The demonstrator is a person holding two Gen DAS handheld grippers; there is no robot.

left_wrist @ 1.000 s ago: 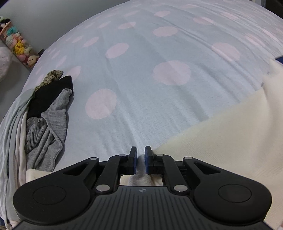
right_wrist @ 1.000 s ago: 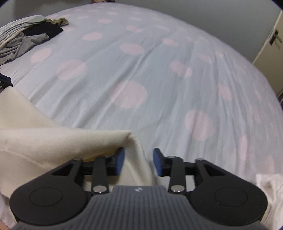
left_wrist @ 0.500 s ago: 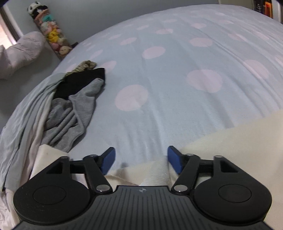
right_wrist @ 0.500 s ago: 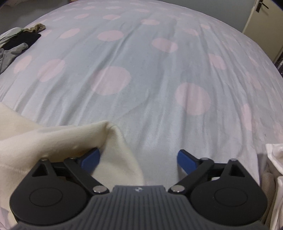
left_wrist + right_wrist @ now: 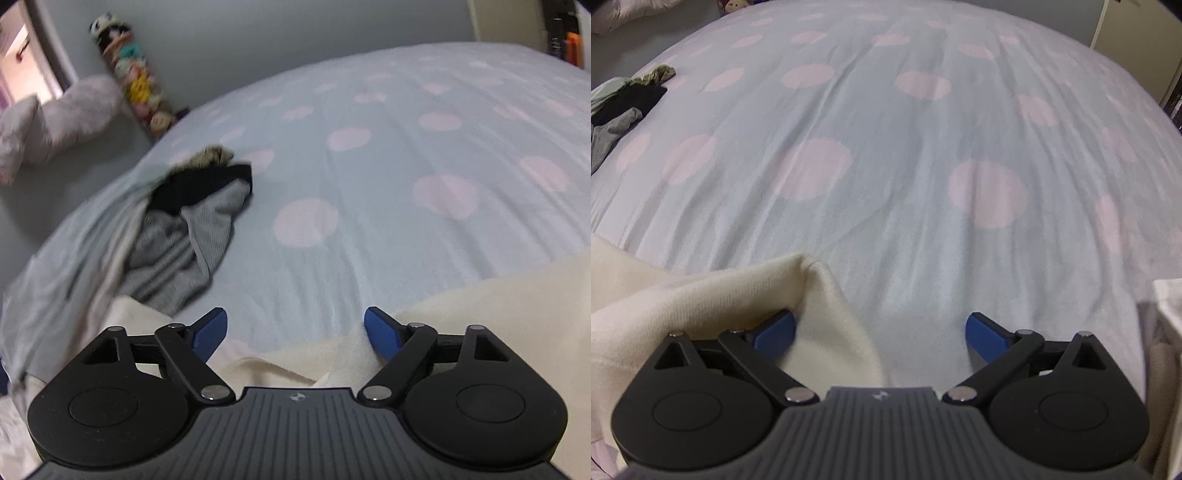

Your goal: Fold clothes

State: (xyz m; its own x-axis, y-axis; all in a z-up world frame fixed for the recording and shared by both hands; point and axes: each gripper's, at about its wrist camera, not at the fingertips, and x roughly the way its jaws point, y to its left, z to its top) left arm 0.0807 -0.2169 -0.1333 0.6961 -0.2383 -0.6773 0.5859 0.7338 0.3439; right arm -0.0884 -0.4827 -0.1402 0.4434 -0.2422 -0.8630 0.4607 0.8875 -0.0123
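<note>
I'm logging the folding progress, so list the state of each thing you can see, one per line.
Left tongs: open after just widening, holding nothing.
Right tongs: open after just widening, cream cloth between the pads, not pinched.
Cream garment: released, lying on the bed, one corner peaked up.
Pile of grey and black clothes: crumpled, unfolded.
Spotted bedcover: spread out, lightly wrinkled.

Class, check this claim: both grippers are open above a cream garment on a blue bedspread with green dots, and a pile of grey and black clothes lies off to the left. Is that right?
Not quite: the dots are pink, as both wrist views show. The rest stands: the left gripper and right gripper are open above the cream garment on the blue bedspread, with the pile of grey and black clothes to the left.
</note>
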